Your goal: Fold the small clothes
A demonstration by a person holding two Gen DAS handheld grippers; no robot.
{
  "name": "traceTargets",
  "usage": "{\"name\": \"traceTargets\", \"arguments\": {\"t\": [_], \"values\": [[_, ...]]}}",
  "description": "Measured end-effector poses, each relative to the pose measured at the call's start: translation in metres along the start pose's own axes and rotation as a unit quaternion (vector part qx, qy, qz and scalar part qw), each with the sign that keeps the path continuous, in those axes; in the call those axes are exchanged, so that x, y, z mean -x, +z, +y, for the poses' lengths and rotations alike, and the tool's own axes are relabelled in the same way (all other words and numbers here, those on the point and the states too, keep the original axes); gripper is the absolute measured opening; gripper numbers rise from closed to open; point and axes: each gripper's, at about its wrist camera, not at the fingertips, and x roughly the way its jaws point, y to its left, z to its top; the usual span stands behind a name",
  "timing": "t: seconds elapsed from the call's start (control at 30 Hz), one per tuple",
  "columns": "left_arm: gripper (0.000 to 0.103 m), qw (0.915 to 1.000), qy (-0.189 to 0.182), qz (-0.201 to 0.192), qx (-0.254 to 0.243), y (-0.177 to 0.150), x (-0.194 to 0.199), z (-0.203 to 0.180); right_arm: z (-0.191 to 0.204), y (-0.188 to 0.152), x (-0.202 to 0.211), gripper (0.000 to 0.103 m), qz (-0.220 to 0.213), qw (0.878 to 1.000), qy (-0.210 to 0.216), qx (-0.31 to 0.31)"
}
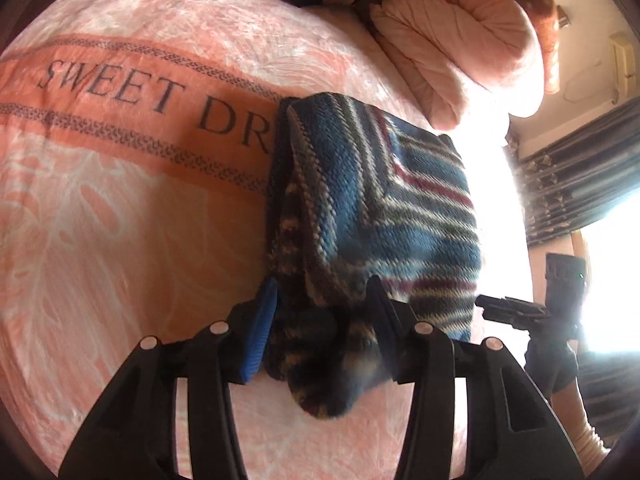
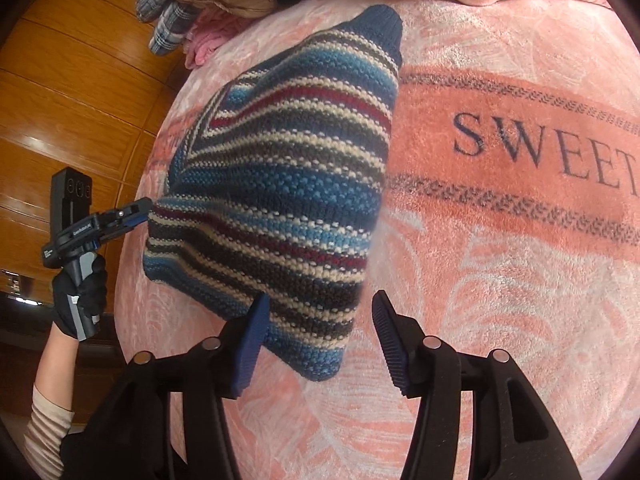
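1. Striped knit sweater (image 2: 276, 184) lies folded on the pink blanket (image 2: 500, 280), just beside the "SWEET" lettering.
2. Left gripper (image 1: 324, 316) is pinched on a bunched edge of the sweater, fabric filling the gap between its fingers.
3. Right gripper (image 2: 318, 336) stands wide apart, holding nothing, the sweater's near corner lying between its fingers.
4. A gloved hand (image 2: 78, 300) holds the left gripper at the sweater's far side.

"SWEET DR" on pink blanket (image 1: 120, 184), "SWEET" in right view
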Motion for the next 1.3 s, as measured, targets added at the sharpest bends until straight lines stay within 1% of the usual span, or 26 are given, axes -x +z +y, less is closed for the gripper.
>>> {"name": "traceTargets", "arguments": {"t": [0.07,0.1,0.13,0.2,0.27,0.33,0.37,0.4,0.43,0.5,0.57,0.6,0.67,0.73,0.77,0.8,0.83,0.9,0.97,1.03,1.1,1.2,1.3], "values": [[0.044,0.9997,-0.009,0.002,0.023,0.011,-0.012,0.002,-0.001,0.002,-0.004,0.054,0.000,1.000,0.002,-0.002],[0.037,0.9997,0.003,0.007,0.025,0.013,-0.018,0.001,-0.001,0.007,-0.006,0.054,0.001,1.000,0.001,-0.003],[0.024,0.9994,0.018,0.010,0.027,0.015,-0.025,0.000,-0.004,0.008,-0.006,0.054,0.002,1.000,0.002,-0.005],[0.015,0.9994,0.016,-0.001,0.030,0.016,-0.026,-0.001,-0.006,0.003,-0.010,0.054,0.005,1.000,0.003,-0.006],[0.013,0.9996,0.014,-0.015,0.019,0.018,-0.015,-0.005,-0.004,0.002,-0.012,0.054,0.006,1.000,-0.001,-0.001],[0.012,0.9991,0.011,-0.041,-0.004,0.019,0.000,-0.008,-0.002,0.000,-0.014,0.054,0.006,1.000,-0.008,0.005],[0.010,0.9987,0.010,-0.049,-0.007,0.019,0.006,-0.007,-0.001,-0.001,-0.015,0.054,0.006,1.000,-0.008,0.007],[0.008,0.9987,0.011,-0.050,-0.005,0.020,0.007,-0.003,0.000,-0.001,-0.018,0.054,0.006,1.000,-0.007,0.007],[0.008,0.9988,0.018,-0.045,-0.001,0.020,0.005,0.003,0.000,-0.002,-0.019,0.054,0.007,1.000,-0.004,0.006],[0.007,0.9986,0.044,-0.030,0.001,0.015,-0.007,0.014,-0.001,-0.004,-0.022,0.054,0.012,1.000,0.001,0.002],[0.007,0.9989,0.042,-0.021,0.007,0.007,-0.017,0.022,-0.001,-0.006,-0.024,0.054,0.016,1.000,-0.002,0.005],[0.008,0.9990,0.038,-0.023,0.009,0.006,-0.017,0.023,0.000,-0.006,-0.025,0.054,0.017,1.000,-0.004,0.006],[0.017,0.9992,0.032,-0.021,0.009,0.008,-0.011,0.021,0.001,-0.005,-0.024,0.054,0.017,1.000,-0.003,0.004],[0.036,0.9992,0.027,-0.030,-0.001,0.008,0.002,0.016,0.003,-0.002,-0.021,0.054,0.014,1.000,0.000,0.004],[0.042,0.9992,0.016,-0.036,-0.004,0.008,0.008,0.014,0.004,-0.001,-0.017,0.054,0.011,1.000,0.000,0.006],[0.055,0.9993,0.002,-0.037,-0.003,0.007,0.013,0.015,0.005,0.000,-0.013,0.054,0.006,1.000,0.002,0.007],[0.065,0.9992,-0.008,-0.038,0.000,0.006,0.016,0.015,0.006,0.002,-0.009,0.054,0.002,1.000,0.007,0.007],[0.068,0.9994,-0.014,-0.031,0.006,0.006,0.014,0.017,0.005,0.006,-0.001,0.056,-0.008,1.000,0.015,0.004],[0.068,0.9998,-0.009,-0.013,0.016,0.006,0.003,0.018,0.003,0.012,0.004,0.059,-0.016,1.000,0.019,-0.002],[0.068,0.9997,-0.015,0.003,0.019,0.008,-0.008,0.019,0.001,0.018,0.008,0.061,-0.020,0.999,0.027,-0.010],[0.068,0.9992,-0.024,0.021,0.022,0.010,-0.022,0.017,-0.003,0.022,0.009,0.066,-0.022,0.999,0.033,-0.018],[0.068,0.9989,-0.025,0.031,0.022,0.012,-0.037,0.020,-0.008,0.030,0.004,0.067,-0.017,0.999,0.045,-0.024],[0.068,0.9973,-0.054,0.042,0.026,0.013,-0.049,0.021,-0.014,0.036,-0.005,0.073,-0.014,0.998,0.054,-0.036]]}}
